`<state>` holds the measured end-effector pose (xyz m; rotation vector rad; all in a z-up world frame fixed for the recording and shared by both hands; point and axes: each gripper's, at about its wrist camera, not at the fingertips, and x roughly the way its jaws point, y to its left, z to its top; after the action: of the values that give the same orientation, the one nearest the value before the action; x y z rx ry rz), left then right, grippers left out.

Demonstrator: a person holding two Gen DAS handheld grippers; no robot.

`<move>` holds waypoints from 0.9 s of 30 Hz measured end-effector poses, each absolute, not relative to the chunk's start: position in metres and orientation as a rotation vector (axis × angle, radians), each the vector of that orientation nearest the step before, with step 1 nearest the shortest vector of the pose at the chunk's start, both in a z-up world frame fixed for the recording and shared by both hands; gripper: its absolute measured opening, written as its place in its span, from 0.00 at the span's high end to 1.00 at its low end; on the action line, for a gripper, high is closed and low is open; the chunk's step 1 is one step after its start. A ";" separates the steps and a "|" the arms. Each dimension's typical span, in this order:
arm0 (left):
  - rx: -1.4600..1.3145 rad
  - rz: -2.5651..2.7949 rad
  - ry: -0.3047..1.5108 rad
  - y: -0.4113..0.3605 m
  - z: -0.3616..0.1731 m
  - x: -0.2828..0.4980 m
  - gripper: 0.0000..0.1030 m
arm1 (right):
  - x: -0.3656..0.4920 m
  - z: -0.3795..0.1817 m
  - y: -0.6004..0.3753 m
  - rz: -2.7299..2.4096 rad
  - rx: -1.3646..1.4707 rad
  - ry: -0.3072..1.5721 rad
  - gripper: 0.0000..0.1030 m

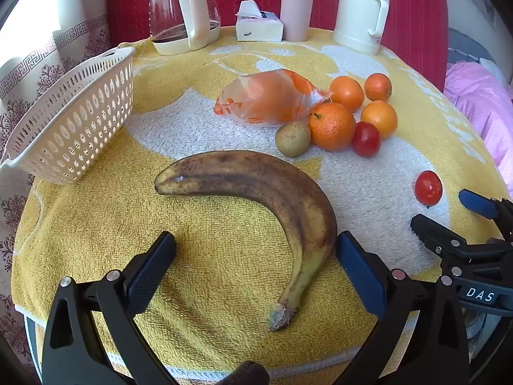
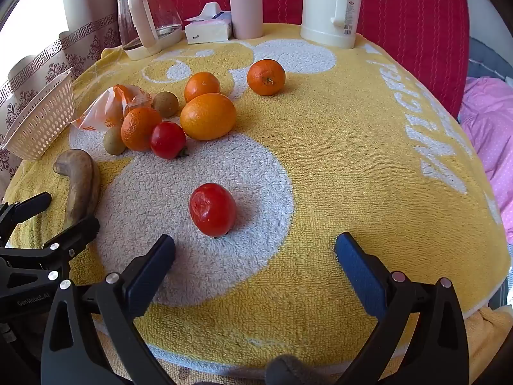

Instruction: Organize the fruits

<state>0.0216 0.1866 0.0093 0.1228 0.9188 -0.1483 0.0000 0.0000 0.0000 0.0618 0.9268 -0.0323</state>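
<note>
An overripe brown-yellow banana (image 1: 272,199) lies on the yellow-and-white towel (image 1: 224,272). My left gripper (image 1: 256,247) stands open around its stem half, the right finger close beside the fruit. The white slotted basket (image 1: 73,122) sits tilted at the left edge. Several oranges (image 1: 332,125), a kiwi (image 1: 292,138) and a red tomato (image 1: 366,138) cluster beside an orange plastic bag (image 1: 269,96). A second tomato (image 2: 212,213) lies alone just ahead of my open right gripper (image 2: 255,247), nearer its left finger. The right wrist view shows a second kiwi (image 2: 165,104) behind the cluster.
Along the back stand a glass kettle (image 1: 182,12), a tissue pack (image 1: 259,25), a pink bottle (image 1: 296,6) and a white thermos jug (image 1: 360,9) against a red backrest. Pink bedding (image 2: 490,134) lies past the right edge. One orange (image 2: 266,76) sits apart.
</note>
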 end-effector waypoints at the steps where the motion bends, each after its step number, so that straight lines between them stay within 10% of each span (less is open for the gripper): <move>1: 0.121 -0.149 0.920 0.187 0.009 0.022 0.02 | 0.000 0.000 0.000 -0.033 0.061 0.927 0.05; 27: 0.124 -0.147 0.920 0.185 0.008 0.021 0.02 | 0.000 0.000 0.000 -0.034 0.059 0.929 0.05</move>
<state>0.0211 0.1849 0.0079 0.1237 0.9202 -0.1467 0.0001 0.0002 0.0000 0.0591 0.9286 -0.0337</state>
